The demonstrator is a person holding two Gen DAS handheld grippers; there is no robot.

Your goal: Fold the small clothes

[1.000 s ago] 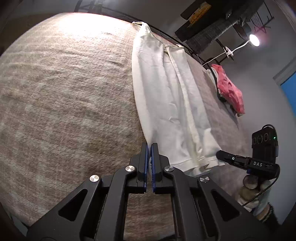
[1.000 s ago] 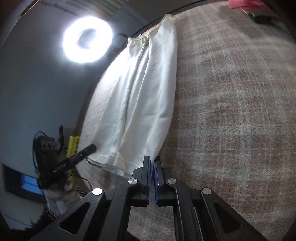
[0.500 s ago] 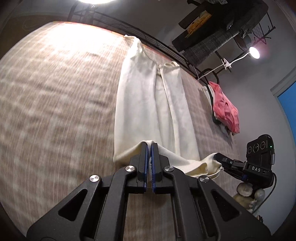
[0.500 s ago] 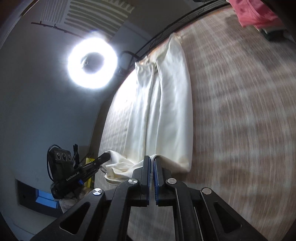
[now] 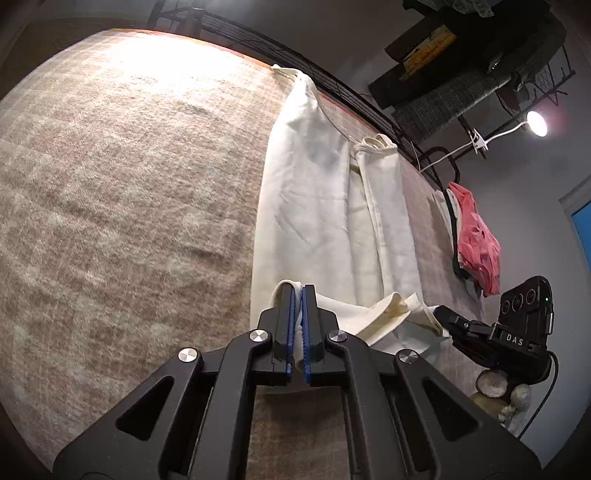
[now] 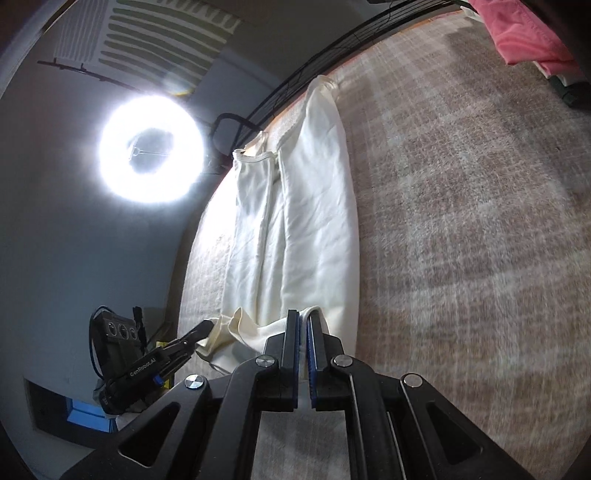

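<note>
Your left gripper [image 5: 298,291] hid the hem it pinched. The pink cloth [image 6: 524,29] was cut off by the edge. The blanket [image 6: 498,295] looked blurry.

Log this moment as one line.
step: fold | left gripper: shut on garment hem | right gripper: shut on garment hem | hem lifted off blanket

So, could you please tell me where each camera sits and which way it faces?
Left wrist: on the left hand-held gripper, facing along its fingers, which are shut on the near edge of the white garment; the right hand-held gripper shows at right.
Right wrist: on that gripper, likewise shut on the edge; the left one shows at left.
Shared: the garment, the blanket, the pink cloth.
</note>
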